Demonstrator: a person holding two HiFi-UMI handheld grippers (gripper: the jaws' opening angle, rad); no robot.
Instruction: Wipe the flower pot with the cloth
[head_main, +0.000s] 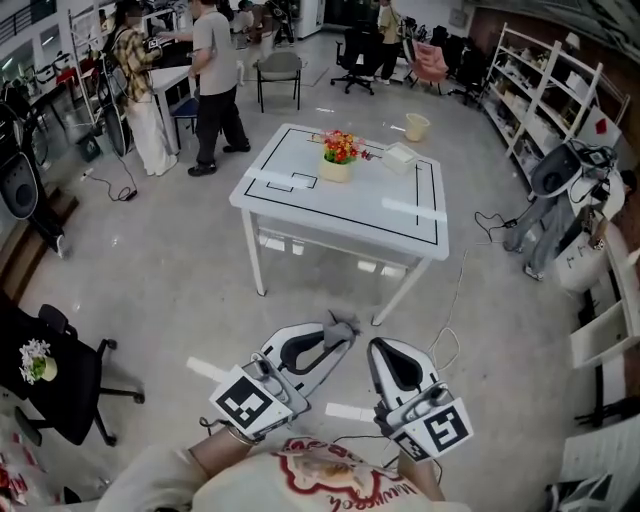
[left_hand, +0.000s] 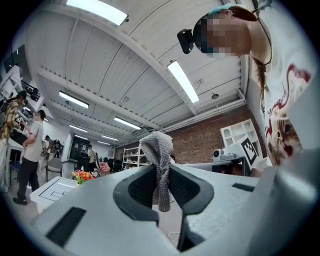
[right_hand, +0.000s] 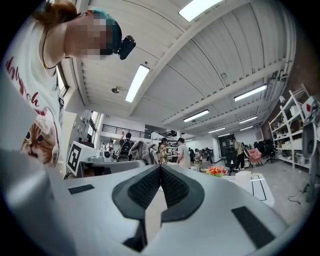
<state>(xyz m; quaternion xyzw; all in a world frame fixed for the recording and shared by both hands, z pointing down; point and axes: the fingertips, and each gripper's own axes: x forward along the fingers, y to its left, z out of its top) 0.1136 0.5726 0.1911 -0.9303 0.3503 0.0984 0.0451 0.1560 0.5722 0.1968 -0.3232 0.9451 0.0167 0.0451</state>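
Observation:
A small cream flower pot (head_main: 336, 168) with red and orange flowers stands on the white table (head_main: 400, 215), well ahead of both grippers. My left gripper (head_main: 343, 331) is shut on a grey knitted cloth (head_main: 340, 325). In the left gripper view the cloth (left_hand: 159, 155) hangs pinched between the jaws and sticks up above them, with the flower pot (left_hand: 82, 176) small and far off to the left. My right gripper (head_main: 376, 345) is beside the left one, shut with nothing in it. In the right gripper view the flowers (right_hand: 216, 171) show to the right of the jaws.
A white box (head_main: 398, 157) lies on the table near the pot. People stand at the far left by desks. Office chairs (head_main: 278, 68) sit beyond the table, and shelving (head_main: 545, 90) and a white machine (head_main: 565, 190) are on the right. A black chair (head_main: 60, 375) is near left, and a cable (head_main: 455, 300) runs over the floor.

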